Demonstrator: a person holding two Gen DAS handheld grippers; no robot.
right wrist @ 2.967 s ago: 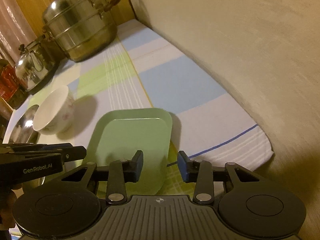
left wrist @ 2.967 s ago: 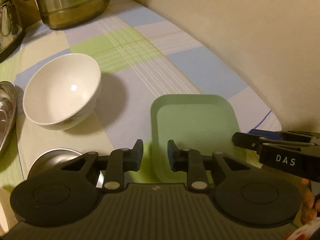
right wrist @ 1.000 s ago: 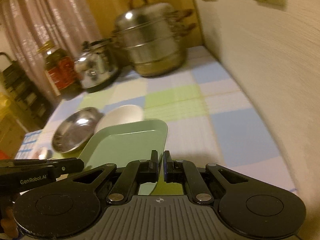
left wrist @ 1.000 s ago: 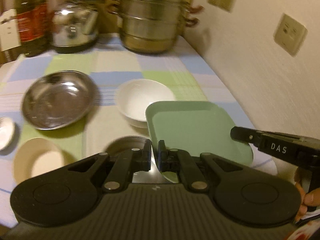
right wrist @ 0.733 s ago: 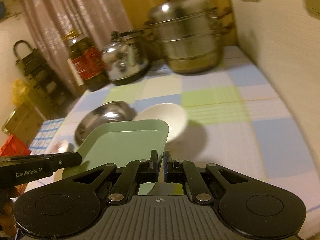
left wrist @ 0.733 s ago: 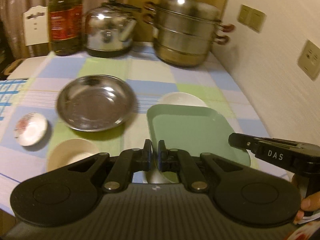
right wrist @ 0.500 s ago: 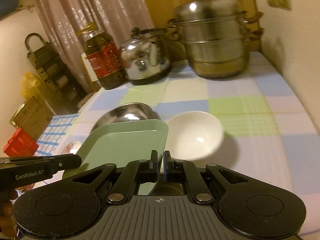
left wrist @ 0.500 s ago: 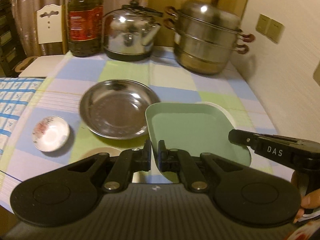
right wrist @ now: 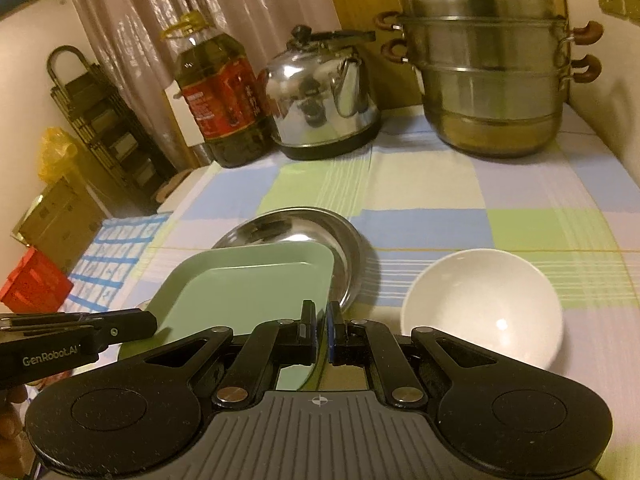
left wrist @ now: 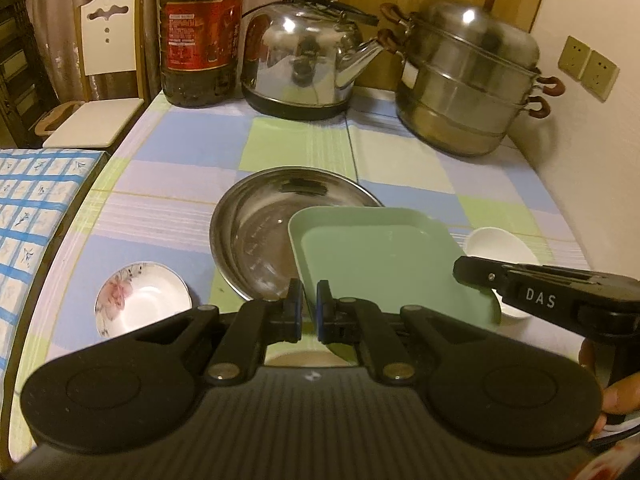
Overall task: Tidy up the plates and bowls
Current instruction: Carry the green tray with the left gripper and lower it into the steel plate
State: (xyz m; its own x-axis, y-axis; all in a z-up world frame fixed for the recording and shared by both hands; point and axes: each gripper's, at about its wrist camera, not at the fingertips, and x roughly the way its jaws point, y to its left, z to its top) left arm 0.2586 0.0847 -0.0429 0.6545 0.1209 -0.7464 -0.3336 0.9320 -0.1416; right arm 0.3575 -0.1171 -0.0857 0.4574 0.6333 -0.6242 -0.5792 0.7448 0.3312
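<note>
**Both tools hold the green plate above the counter**

Your left tool (left wrist: pixel 308 307) is clamped on the near left edge of the square green plate (left wrist: pixel 384 256), its two fingers pinched onto the rim. Your right tool (right wrist: pixel 321 330) is closed on the plate's near right edge in the same way. The plate is lifted off the counter (right wrist: pixel 520 200), which is covered in a checked cloth of blue, green and white, and it overlaps the steel dish behind it.

Just below the plate, near you, the rim of a cream bowl (left wrist: pixel 296 358) shows between the left tool's arms. To the near left sits a small white saucer with a pink flower (left wrist: pixel 142 298). To the right rests a white bowl (right wrist: pixel 482 306), upright.

Beyond the plate lies a wide, shallow steel dish (left wrist: pixel 256 232). At the far edge of the counter stand, from left to right, a large oil bottle with a red label (left wrist: pixel 198 32), a shiny steel kettle (left wrist: pixel 304 56) and a tiered steel steamer pot (left wrist: pixel 466 92) against the wall.
</note>
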